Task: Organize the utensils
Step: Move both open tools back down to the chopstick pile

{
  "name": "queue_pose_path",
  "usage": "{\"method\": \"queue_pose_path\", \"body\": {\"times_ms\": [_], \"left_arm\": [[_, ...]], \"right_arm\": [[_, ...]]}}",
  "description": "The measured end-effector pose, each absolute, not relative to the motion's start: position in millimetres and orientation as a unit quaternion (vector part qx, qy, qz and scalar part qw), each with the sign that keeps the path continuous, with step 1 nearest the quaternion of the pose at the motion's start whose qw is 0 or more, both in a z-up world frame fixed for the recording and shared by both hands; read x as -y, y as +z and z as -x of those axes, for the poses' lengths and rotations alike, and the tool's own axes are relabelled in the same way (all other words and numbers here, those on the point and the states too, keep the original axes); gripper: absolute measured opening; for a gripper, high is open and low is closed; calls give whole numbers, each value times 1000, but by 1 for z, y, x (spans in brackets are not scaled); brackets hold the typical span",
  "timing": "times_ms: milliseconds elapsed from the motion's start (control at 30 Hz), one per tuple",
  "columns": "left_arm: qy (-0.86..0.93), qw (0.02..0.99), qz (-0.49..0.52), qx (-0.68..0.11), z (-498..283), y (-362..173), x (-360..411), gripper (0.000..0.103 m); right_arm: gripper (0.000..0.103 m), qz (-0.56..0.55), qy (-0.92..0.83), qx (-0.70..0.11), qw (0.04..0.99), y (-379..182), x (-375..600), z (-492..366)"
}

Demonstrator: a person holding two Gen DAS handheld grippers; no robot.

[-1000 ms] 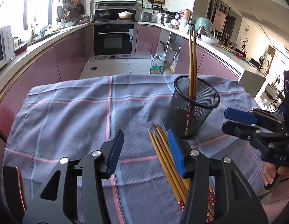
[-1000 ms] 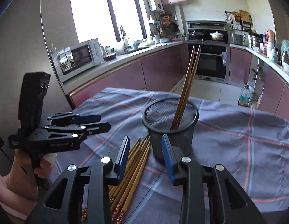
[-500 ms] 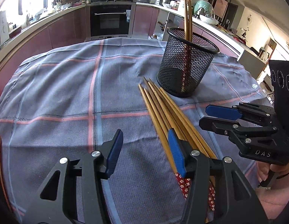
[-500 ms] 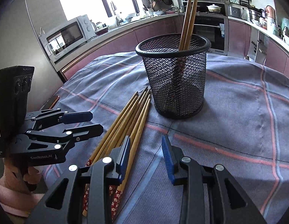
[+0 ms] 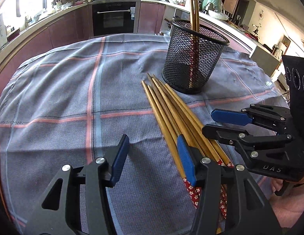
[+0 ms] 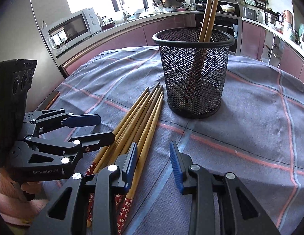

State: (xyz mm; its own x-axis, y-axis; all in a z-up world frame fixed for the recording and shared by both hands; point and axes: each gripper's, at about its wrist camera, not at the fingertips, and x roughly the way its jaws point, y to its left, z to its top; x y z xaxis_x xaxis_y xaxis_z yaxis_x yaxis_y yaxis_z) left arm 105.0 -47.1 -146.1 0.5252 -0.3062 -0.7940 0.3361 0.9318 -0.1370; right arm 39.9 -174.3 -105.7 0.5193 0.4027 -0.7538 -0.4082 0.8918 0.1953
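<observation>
I have both grippers low over the table (image 5: 54, 98), which is covered by a checked cloth (image 5: 116, 74). My left gripper (image 5: 153, 160) has its jaws apart and empty, the right-hand blue pad sitting over the near edge of the loose chopsticks (image 5: 171, 113). My right gripper (image 6: 154, 164) is also spread wide and holds nothing; its left pad sits over the same bundle from the other side.

The chopsticks lie flat in a bundle, thin tips fanned toward the mesh cup (image 5: 193, 58) and patterned red ends toward me. I judge that layout suits a pick near the thick ends, so each stick can swing upright and drop tip-up or tip-down into the cup just beyond. Two chopsticks (image 6: 208, 9) already stand in the cup, leaning on its rim, so the job looks barely begun.

Readable writing: "DAS" on the right gripper's body as seen from the left camera, and "GenRobot.AI" on the left gripper's body as seen from the right camera. A white microwave (image 6: 73, 27) sits on the counter behind; I can't read its markings.
</observation>
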Motion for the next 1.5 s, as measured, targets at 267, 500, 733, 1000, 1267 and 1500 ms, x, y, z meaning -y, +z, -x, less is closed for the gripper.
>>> {"method": "queue_pose_path", "body": {"times_ms": [267, 500, 733, 1000, 1267, 1500], "left_arm": [[-186, 871, -23, -455, -106, -147, 45, 50], [-181, 869, -35, -459, -102, -147, 46, 49], [-175, 868, -30, -463, -115, -147, 47, 42], [-171, 868, -28, -465, -124, -147, 52, 21], [-162, 868, -15, -468, -126, -149, 47, 17], [-158, 870, -25, -467, -128, -149, 50, 19]], "right_arm": [[31, 5, 228, -435, 871, -107, 176, -41], [31, 10, 223, -434, 873, -106, 177, -41], [30, 20, 218, -435, 874, -106, 173, -44], [30, 36, 211, -432, 876, -108, 161, -54], [22, 41, 211, -433, 875, -107, 155, -59], [19, 45, 211, -434, 875, -108, 152, -63]]}}
